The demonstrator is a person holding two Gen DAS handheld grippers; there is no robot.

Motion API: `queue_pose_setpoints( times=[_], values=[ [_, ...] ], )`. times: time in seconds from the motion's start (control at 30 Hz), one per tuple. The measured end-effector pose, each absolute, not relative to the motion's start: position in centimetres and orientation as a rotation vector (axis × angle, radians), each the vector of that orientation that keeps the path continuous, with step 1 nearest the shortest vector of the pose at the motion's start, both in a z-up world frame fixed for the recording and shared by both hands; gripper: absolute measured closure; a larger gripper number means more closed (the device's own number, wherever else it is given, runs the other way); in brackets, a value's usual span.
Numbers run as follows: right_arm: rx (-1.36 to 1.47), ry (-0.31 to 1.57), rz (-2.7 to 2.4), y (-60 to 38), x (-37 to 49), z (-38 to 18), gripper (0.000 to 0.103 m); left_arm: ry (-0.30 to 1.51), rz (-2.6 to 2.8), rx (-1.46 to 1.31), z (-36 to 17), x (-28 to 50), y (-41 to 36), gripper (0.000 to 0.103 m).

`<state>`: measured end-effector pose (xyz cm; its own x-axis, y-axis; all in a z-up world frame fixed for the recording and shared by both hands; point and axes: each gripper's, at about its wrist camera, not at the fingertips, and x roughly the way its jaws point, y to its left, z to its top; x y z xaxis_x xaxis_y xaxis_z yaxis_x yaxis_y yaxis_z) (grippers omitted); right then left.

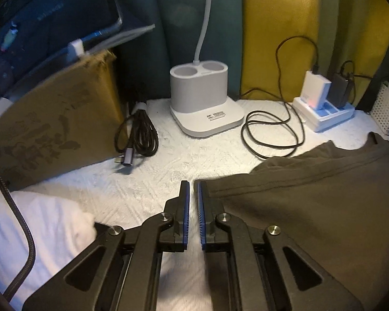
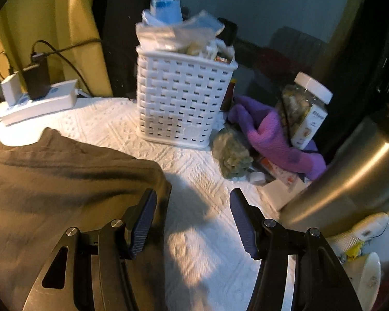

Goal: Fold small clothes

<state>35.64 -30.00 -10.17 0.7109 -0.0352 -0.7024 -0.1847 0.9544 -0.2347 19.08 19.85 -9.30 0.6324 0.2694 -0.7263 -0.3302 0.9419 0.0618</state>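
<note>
Nearest the left wrist camera, the left gripper (image 1: 192, 185) has its blue-padded jaws drawn almost together, only a thin slit between them, and nothing is visibly caught there; white textured tablecloth (image 1: 147, 189) shows through the slit. Its fingertips sit just beside the near left edge of the dark olive garment (image 1: 311, 197), which spreads from about 3 o'clock toward 5 o'clock in that view. In the right wrist view, the right gripper (image 2: 193, 194) stands about half open over bare cloth, holding nothing; its left finger (image 2: 142, 220) lies at the garment's right edge, though contact is unclear, and the garment (image 2: 64, 181) fills 8 to 10 o'clock. Judging by its soft ripples and visible hem seam, the garment is light, limp and not slippery on the rough cloth, so it should drape and sag when lifted; the best hold looks to be the hemmed corners nearest each gripper, pinched through the seam. Farther off at 12 o'clock stands a white lamp base (image 1: 202, 96), with a coiled black cable (image 1: 269, 134) at 1 o'clock, and on the right side a white woven basket (image 2: 181, 98) at 12 o'clock with a purple cloth (image 2: 272, 134) at 2 o'clock.
</note>
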Motion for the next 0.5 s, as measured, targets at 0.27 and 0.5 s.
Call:
queue_pose_setpoints(
  times=[0.27,0.5],
  values=[
    [-0.267,0.764,0.100,-30.3,30.8,-9.0,0.042,0.810,0.264,-0.170,-8.1,13.1,18.1,0.045],
    [-0.218,0.807,0.089,-32.5,26.9,-10.7,0.040,0.880,0.163,-0.208,-9.9,7.0,14.2,0.045]
  ],
)
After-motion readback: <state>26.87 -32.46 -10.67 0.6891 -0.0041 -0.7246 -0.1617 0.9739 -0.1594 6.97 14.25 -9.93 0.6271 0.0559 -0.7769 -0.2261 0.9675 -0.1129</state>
